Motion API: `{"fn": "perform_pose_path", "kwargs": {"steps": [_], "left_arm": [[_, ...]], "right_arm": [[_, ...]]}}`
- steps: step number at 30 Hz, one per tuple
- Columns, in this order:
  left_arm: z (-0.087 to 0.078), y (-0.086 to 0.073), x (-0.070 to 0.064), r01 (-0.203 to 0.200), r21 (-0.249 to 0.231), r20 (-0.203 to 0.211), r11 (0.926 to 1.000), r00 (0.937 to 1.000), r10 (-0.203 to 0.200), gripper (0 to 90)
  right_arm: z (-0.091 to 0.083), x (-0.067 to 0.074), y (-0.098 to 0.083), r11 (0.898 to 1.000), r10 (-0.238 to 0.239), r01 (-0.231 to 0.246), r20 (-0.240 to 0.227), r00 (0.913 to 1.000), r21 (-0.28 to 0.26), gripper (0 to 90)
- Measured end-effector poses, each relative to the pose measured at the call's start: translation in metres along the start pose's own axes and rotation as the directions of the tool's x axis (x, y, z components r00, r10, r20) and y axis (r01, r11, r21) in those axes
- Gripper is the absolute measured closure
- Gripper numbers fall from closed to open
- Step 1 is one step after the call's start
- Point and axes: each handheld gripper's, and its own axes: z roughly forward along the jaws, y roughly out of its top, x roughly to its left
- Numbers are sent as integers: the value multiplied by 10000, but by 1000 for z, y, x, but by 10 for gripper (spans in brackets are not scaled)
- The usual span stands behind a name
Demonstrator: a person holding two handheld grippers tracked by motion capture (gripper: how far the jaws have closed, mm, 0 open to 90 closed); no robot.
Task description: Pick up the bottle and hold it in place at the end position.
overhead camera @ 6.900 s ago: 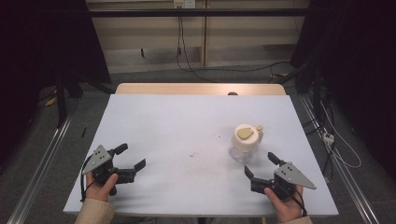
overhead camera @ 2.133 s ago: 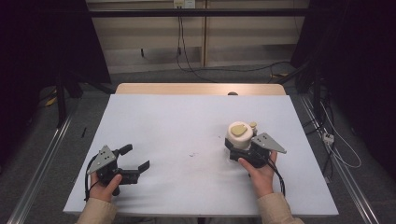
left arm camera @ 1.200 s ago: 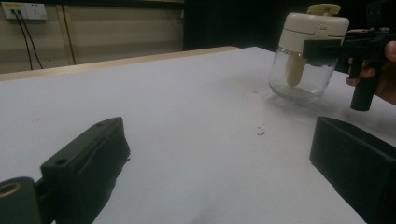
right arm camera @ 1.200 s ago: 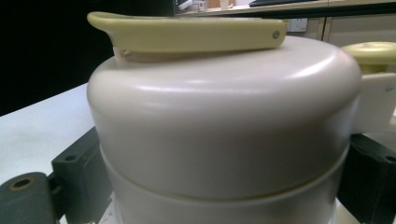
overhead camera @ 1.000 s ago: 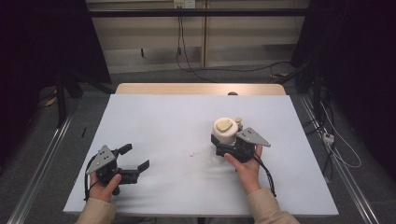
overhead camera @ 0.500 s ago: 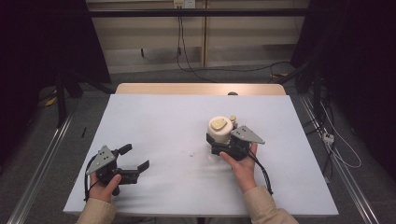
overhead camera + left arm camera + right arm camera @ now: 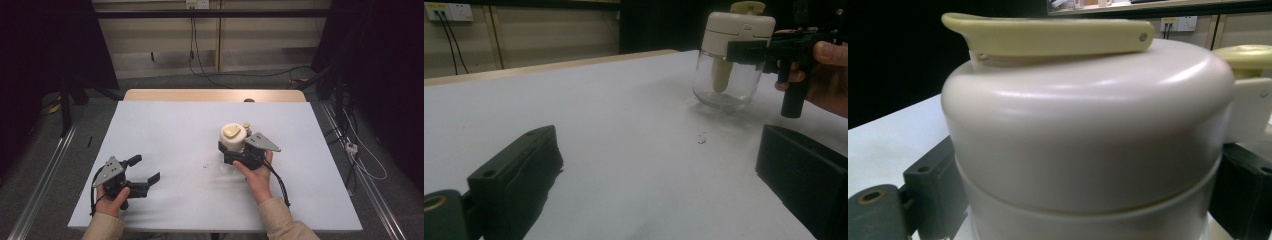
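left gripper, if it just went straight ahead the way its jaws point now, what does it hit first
Probably nothing nearby: the open left gripper points over bare white table. The clear glass jar with the cream lid, held by the right gripper, sits right of that line, though depth is unclear.

A: Where does the high view sit?
B: Above the counter's [image 7: 165, 130] near edge, looking forward and down.
A: And the gripper views?
B: The left one looks low across the counter, with the jar [image 7: 730, 60] in its upper right. The right one is pressed close against that same jar [image 7: 1088, 135].
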Motion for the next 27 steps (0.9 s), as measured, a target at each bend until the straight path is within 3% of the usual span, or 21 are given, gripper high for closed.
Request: {"fn": "perform_pose_path", "kwargs": {"steps": [27], "left_arm": [[-3,-1,0,-47,-33,-68,10000,10000,47,38]], "right_arm": [[16,9,1,9999,-95,99,-369,9993,100,68]]}}
